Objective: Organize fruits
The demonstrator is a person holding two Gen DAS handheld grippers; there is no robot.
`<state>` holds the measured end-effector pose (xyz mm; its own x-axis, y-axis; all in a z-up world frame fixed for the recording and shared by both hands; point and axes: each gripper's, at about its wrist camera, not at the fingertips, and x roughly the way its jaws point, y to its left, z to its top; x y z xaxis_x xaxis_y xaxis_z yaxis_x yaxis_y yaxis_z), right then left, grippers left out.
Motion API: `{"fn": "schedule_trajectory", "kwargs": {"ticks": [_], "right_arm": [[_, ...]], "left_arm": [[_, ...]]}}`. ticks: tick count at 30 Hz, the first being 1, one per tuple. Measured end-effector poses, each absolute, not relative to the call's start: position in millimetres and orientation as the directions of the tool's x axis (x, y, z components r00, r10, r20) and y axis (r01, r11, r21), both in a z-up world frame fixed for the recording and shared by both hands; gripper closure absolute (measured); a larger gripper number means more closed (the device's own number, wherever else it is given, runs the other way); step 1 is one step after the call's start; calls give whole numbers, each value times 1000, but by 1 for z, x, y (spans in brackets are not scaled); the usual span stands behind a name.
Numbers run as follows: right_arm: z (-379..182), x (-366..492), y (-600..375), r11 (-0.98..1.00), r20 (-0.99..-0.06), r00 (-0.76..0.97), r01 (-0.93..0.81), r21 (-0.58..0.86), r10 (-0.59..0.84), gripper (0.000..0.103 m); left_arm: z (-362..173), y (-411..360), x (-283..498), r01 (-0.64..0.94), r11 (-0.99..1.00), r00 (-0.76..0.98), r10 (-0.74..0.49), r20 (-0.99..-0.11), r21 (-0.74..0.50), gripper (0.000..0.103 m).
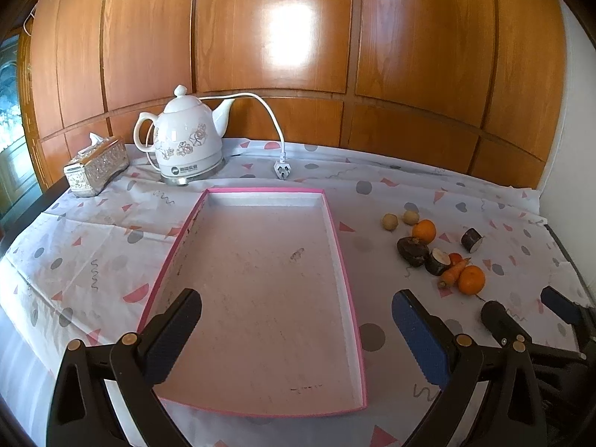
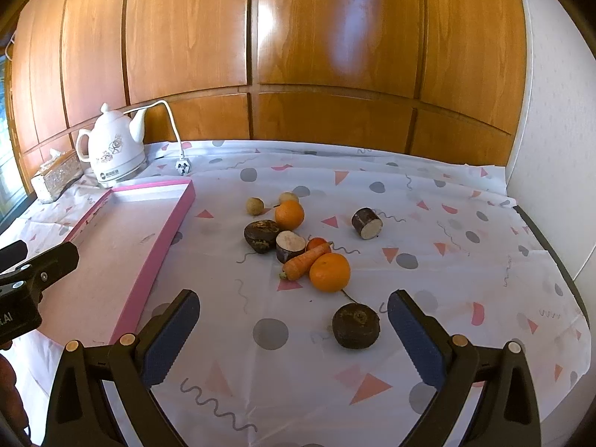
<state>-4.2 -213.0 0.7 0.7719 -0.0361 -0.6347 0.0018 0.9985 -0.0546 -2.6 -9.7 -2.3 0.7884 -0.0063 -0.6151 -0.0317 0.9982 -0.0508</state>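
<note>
The fruit lies in a loose cluster on the patterned tablecloth [image 2: 428,223], right of the pink-rimmed tray [image 2: 156,260]: a near orange [image 2: 330,272] touching a small carrot [image 2: 303,259], a second orange [image 2: 289,215] farther back, two small tan round fruits [image 2: 254,206] behind it, a dark brown round piece [image 2: 262,235] pressed against a cut dark-skinned chunk with a pale face [image 2: 289,245], and a small red-orange item, mostly hidden behind the carrot and hard to name. A second cut chunk [image 2: 367,223] sits well apart to the right, and another dark round piece [image 2: 356,325] lies alone nearest the camera. The right gripper [image 2: 294,329] hangs with its jaws spread wide and nothing in them, the lone dark piece lying just inside its right finger without touching it. The left gripper [image 1: 296,333] is likewise spread and holds nothing, poised over the near half of the tray; the tray floor shows only faint scuffs, and its near left corner is covered by the left finger. A strip of bare cloth separates the tray's right rim from the cluster, and wide open cloth lies right of the fruit up to the table's dark edge. At the back left, against the wood panelling, stand a white floral electric kettle [image 1: 188,138] with its unplugged cord and plug [image 1: 281,169] lying on the cloth, and a silvery tissue box [image 1: 96,167], partly cut off in the right wrist view.
</note>
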Motion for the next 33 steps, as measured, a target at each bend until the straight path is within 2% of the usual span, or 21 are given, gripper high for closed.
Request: {"fn": "schedule_trajectory", "kwargs": {"ticks": [18, 33], "right_arm": [[3, -7, -212, 997, -626, 778, 6, -71, -50, 1], [3, -4, -229, 999, -642, 766, 28, -26, -38, 1]], "left_arm": [[-3, -11, -7, -18, 998, 792, -26, -610, -66, 0], [-4, -15, -6, 5, 998, 782, -43, -622, -63, 0]]}}
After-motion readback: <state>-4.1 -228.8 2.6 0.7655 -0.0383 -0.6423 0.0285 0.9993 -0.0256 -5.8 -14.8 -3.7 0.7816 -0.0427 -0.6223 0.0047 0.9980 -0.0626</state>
